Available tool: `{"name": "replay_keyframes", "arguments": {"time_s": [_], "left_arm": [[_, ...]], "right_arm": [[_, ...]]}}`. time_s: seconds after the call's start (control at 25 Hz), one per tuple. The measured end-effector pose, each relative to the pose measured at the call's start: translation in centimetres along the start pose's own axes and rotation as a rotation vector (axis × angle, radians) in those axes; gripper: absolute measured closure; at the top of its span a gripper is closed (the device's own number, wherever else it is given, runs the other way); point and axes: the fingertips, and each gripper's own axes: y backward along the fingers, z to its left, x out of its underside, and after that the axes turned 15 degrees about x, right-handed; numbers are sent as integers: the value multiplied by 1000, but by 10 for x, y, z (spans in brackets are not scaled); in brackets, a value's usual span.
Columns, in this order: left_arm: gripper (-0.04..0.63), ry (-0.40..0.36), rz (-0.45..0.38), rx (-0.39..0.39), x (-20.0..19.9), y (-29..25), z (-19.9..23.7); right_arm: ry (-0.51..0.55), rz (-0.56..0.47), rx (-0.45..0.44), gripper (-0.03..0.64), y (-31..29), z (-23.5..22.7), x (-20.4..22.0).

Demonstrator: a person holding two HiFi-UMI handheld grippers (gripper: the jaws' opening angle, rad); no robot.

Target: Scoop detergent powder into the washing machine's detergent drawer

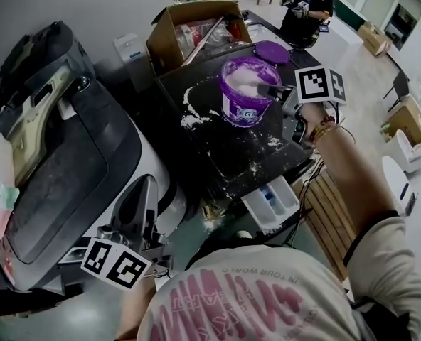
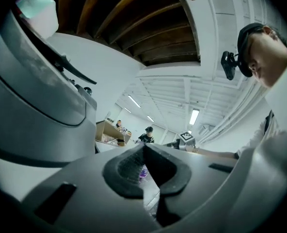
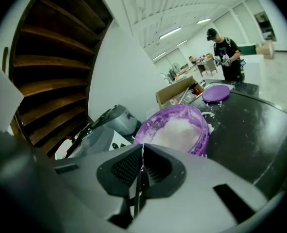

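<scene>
Low at the left, beside a grey machine (image 1: 75, 176) with a dark lid: left tongs (image 1: 145, 189), pointed level, pads closed tip to tip, nothing gripped. On to the middle: black surface (image 1: 225, 151) dusted with spilled powder (image 1: 191, 119), a cardboard box (image 1: 193, 27) at its far edge, the white detergent drawer (image 1: 271, 203) pulled out at its near edge, and the open purple tub (image 1: 240, 109) of detergent powder (image 1: 247, 84) upright on top, its lid (image 1: 272, 51) lying just behind. At the right: right tongs (image 1: 273, 89) at the tub's rim, tilted down, closed pad to pad, only a thin pale sliver in the seam, too slight to name.
</scene>
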Motion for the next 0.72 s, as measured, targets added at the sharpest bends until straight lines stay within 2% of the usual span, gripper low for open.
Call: {"name": "replay_keyframes", "arguments": {"time_s": [0.32,0.72], "left_arm": [[594,12,17,70,-5,0,11],[595,-1,24,132,-15,5,15]], "right_arm": [[-178,-103,69,612,-6,7,6],[-449,-202,60,612,-9,4,6]]}}
